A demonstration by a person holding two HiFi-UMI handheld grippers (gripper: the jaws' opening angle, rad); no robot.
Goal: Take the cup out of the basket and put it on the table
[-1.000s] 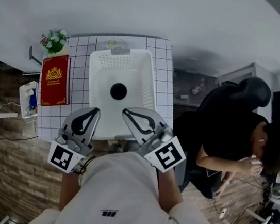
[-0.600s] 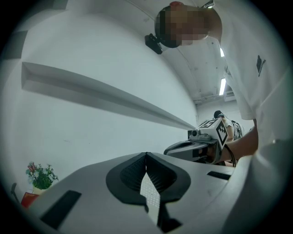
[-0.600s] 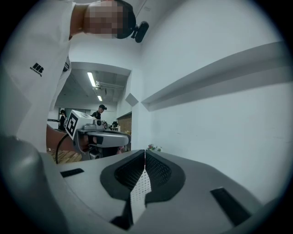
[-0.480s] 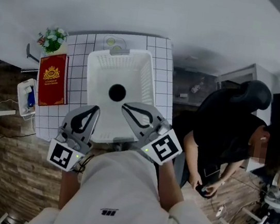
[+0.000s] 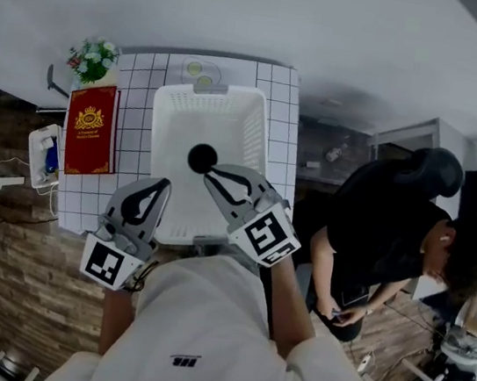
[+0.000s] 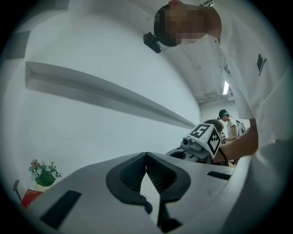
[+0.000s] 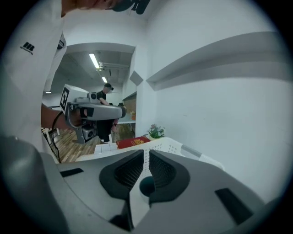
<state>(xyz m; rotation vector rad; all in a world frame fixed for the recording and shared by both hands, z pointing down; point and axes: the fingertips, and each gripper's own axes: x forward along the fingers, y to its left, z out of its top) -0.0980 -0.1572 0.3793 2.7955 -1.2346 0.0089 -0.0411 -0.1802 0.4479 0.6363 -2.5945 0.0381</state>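
Noting, at the far left of the tiled table (image 5: 139,82), a flower pot (image 5: 92,61), a red book (image 5: 91,129) lying just nearer, and a small white tray (image 5: 33,150) at the left edge holding something small and blue. Finding the left gripper (image 5: 164,187) hovering at the near left corner of the basket, jaws pressed together, gripping nothing. Recording the white basket (image 5: 160,129) as sitting mid-table and containing only the cup (image 5: 201,158), a dark round seen from above, apparently standing upright near the centre. Finding the right gripper (image 5: 212,171) poised over the basket, jaws likewise pressed together and empty, with the cup just beside the tips, slightly far and left of them. Judging the right gripper clearly the nearer, and needing to spread before closing around the cup. Noting a person in black (image 5: 384,225) bending over, well right of the table.
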